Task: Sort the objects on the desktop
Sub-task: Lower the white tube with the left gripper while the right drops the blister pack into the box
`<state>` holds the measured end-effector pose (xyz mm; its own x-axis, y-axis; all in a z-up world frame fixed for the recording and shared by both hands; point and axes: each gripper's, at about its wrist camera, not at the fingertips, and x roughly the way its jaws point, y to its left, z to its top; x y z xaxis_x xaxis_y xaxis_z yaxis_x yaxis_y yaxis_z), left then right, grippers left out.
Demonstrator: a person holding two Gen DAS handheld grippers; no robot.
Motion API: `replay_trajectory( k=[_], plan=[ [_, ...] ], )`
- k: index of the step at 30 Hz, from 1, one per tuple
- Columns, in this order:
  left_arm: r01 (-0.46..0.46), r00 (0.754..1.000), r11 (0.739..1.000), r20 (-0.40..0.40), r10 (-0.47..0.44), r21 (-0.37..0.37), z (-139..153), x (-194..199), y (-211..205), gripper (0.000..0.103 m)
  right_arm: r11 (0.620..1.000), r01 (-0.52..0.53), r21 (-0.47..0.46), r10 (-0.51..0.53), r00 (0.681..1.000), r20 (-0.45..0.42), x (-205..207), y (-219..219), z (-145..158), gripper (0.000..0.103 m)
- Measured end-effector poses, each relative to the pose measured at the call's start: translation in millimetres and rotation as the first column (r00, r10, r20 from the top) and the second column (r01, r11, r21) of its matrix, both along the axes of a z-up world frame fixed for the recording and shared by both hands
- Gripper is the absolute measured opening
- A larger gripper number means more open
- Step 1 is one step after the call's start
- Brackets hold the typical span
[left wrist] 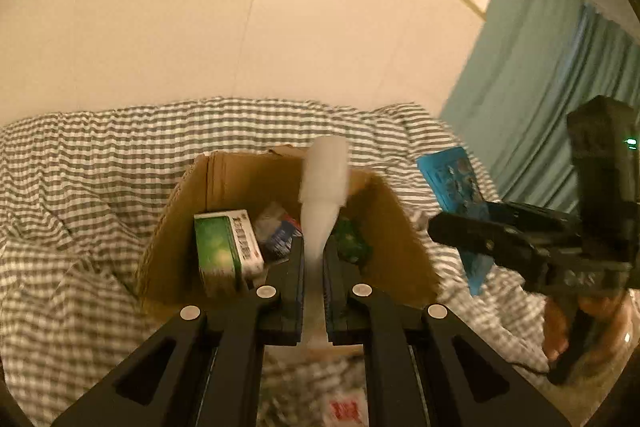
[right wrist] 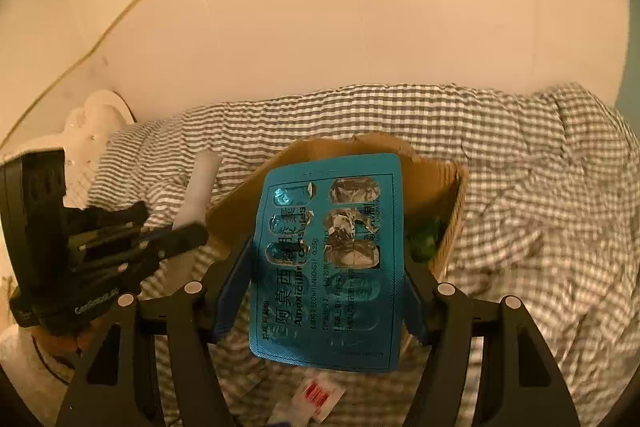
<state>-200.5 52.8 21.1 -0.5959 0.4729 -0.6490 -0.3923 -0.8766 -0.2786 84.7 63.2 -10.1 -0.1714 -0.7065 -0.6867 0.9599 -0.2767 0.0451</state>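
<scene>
An open cardboard box (left wrist: 224,179) sits on a grey-checked quilt and also shows in the right wrist view (right wrist: 448,187). It holds a green-and-white medicine box (left wrist: 226,251), a blue-white packet (left wrist: 278,231) and a green item (left wrist: 352,241). My left gripper (left wrist: 314,247) is shut on a white tube (left wrist: 323,183) held upright over the box; the tube also shows in the right wrist view (right wrist: 200,187). My right gripper (right wrist: 328,259) is shut on a blue blister pack (right wrist: 332,259) just in front of the box; the pack also shows in the left wrist view (left wrist: 452,183).
A white sachet with red print (right wrist: 316,397) lies on the quilt (right wrist: 520,163) below the blister pack and also shows in the left wrist view (left wrist: 346,409). A cream wall stands behind the bed. A teal curtain (left wrist: 540,87) hangs at the right. A white headboard (right wrist: 96,119) is at the left.
</scene>
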Motion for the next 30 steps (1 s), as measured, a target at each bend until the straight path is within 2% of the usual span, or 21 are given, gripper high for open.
replay_trajectory(
  k=[4,7,9,11,12,13,14,15,20,23,27,30],
  plan=[
    [-0.033,0.998,0.999,0.057,0.033,-0.015,-42.4,-33.1,5.6,0.007,0.999,0.011,0.050,-0.011,1.000,0.002,-20.1,-33.8,-23.2,0.065],
    [-0.057,0.996,0.998,0.061,0.059,-0.036,-63.1,-42.3,7.5,0.008,0.994,0.040,0.103,-0.039,0.999,-0.008,-33.7,-52.0,-46.2,0.065],
    [-0.070,0.995,0.995,0.069,0.075,-0.065,-72.5,-45.7,9.8,0.010,0.992,0.045,0.120,-0.049,0.998,0.026,-44.0,-59.9,-58.2,0.065],
    [-0.073,0.994,0.991,0.078,0.081,-0.108,-77.4,-43.8,11.6,0.021,0.992,0.041,0.123,-0.047,0.998,0.051,-47.8,-59.5,-64.9,0.065],
    [-0.076,0.994,0.989,0.074,0.086,-0.127,-78.5,-41.5,12.0,0.028,0.992,0.033,0.124,-0.038,0.999,0.036,-45.6,-60.2,-64.6,0.065],
    [-0.077,0.994,0.988,0.067,0.086,-0.135,-79.5,-39.7,11.4,0.040,0.992,0.028,0.121,-0.029,1.000,0.007,-41.3,-59.9,-62.2,0.066],
    [-0.077,0.994,0.987,0.061,0.086,-0.138,-81.5,-37.3,8.9,0.050,0.992,0.030,0.120,-0.029,1.000,-0.010,-40.7,-59.7,-61.6,0.071],
    [-0.082,0.994,0.987,0.063,0.091,-0.136,-78.8,-33.6,7.0,0.067,0.992,0.041,0.118,-0.037,0.999,-0.037,-36.8,-57.8,-57.6,0.075],
    [-0.114,0.988,0.990,0.099,0.122,-0.081,-70.9,-9.6,-14.8,0.069,0.997,0.050,0.051,-0.046,0.997,-0.062,-19.9,-36.1,-34.8,0.077],
    [-0.141,0.986,0.986,0.078,0.149,-0.093,-56.6,21.0,-25.8,0.071,0.998,0.045,0.037,-0.043,0.996,-0.073,-1.6,-11.0,-27.6,0.077],
    [-0.160,0.983,0.981,0.073,0.169,-0.110,-55.8,71.6,-39.0,0.074,0.997,0.038,0.060,-0.033,0.995,-0.091,23.8,29.2,-35.6,0.077],
    [-0.164,0.980,0.978,0.092,0.176,-0.128,-67.6,108.0,-43.9,0.074,0.994,0.063,0.088,-0.057,0.996,-0.071,35.2,64.7,-58.1,0.077]
  ],
)
